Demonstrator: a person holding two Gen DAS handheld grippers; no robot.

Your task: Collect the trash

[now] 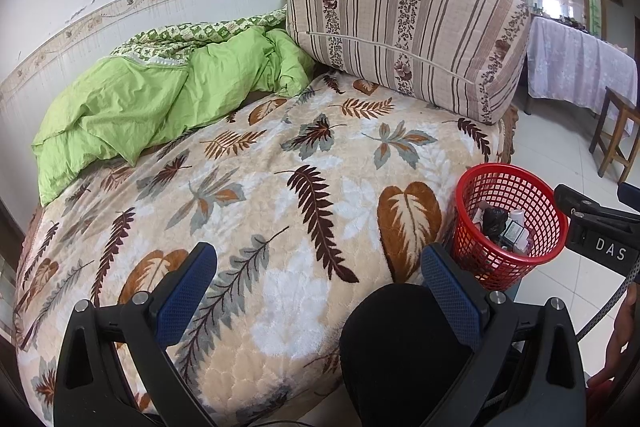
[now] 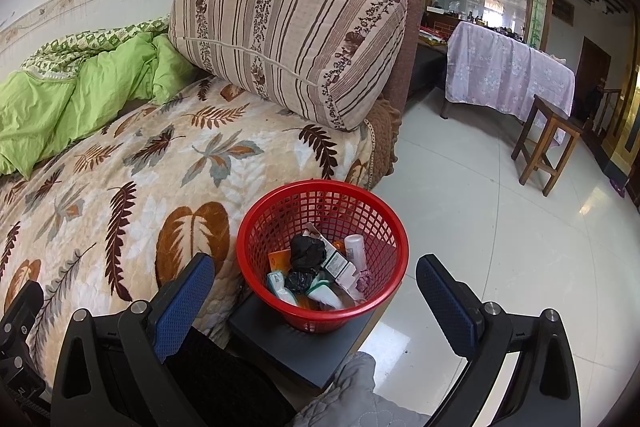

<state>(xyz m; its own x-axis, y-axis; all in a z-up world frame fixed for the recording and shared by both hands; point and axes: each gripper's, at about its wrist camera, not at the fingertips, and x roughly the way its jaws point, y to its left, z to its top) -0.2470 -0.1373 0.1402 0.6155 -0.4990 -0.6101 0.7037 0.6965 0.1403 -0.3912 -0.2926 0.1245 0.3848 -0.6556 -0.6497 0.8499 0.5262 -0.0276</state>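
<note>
Both grippers' fingers (image 2: 184,303) are held wide and empty; trash is gathered in the red basket (image 2: 256,227) between the right fingers.

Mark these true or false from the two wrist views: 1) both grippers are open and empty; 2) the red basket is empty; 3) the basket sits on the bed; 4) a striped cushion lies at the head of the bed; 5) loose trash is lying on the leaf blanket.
1) True. The left gripper and right gripper both have jaws spread with nothing between them.
2) False. The red basket holds trash: black crumpled bags, small boxes and a white bottle.
3) False. It stands on a dark platform beside the bed, above the floor.
4) True. The striped cushion leans there.
5) False. No trash shows on the leaf blanket.
</note>
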